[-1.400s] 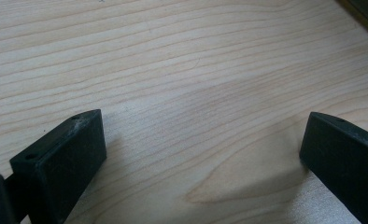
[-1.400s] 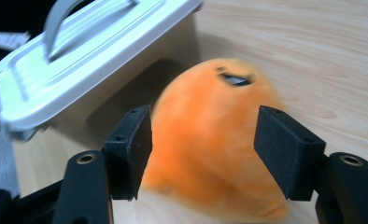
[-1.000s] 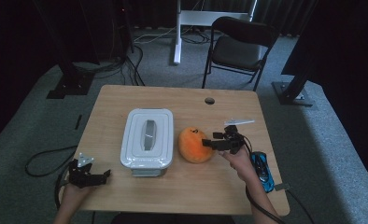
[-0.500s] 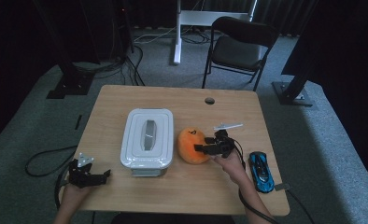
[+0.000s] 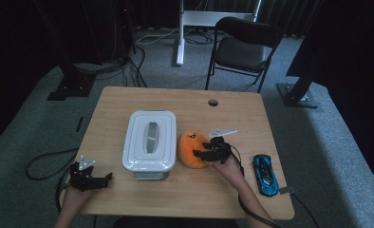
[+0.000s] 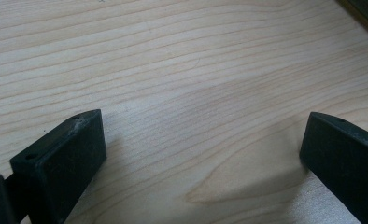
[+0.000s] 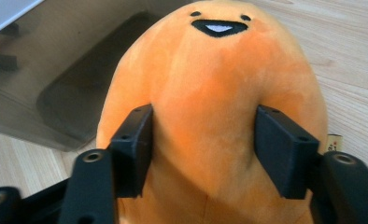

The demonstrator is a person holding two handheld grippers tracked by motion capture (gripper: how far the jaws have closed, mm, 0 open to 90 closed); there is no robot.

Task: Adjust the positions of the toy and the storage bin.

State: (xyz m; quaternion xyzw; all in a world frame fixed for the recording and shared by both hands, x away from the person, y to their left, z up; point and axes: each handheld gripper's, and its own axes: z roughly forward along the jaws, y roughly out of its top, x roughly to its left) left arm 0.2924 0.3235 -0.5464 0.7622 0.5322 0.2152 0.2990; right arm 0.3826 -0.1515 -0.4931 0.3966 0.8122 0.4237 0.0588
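Spanning the scene, the desk [image 5: 185, 190] carried a white lidded box [image 5: 150, 140] with an orange plush toy [image 5: 192, 148] just beside it. The right gripper [image 7: 203, 154] had just been closing, its fingers [image 7: 133, 149] pressing into the toy's soft sides, toy between them. The left gripper [image 5: 103, 179] rested well apart, fingers [image 6: 60, 161] spread wide over bare wood, holding nothing.

My two black grippers, left gripper [image 5: 104, 178] and right gripper [image 5: 199, 154], blocky matte jaws with small screw holes, grey three-cornered plates on top, black cables trailing, bare forearms
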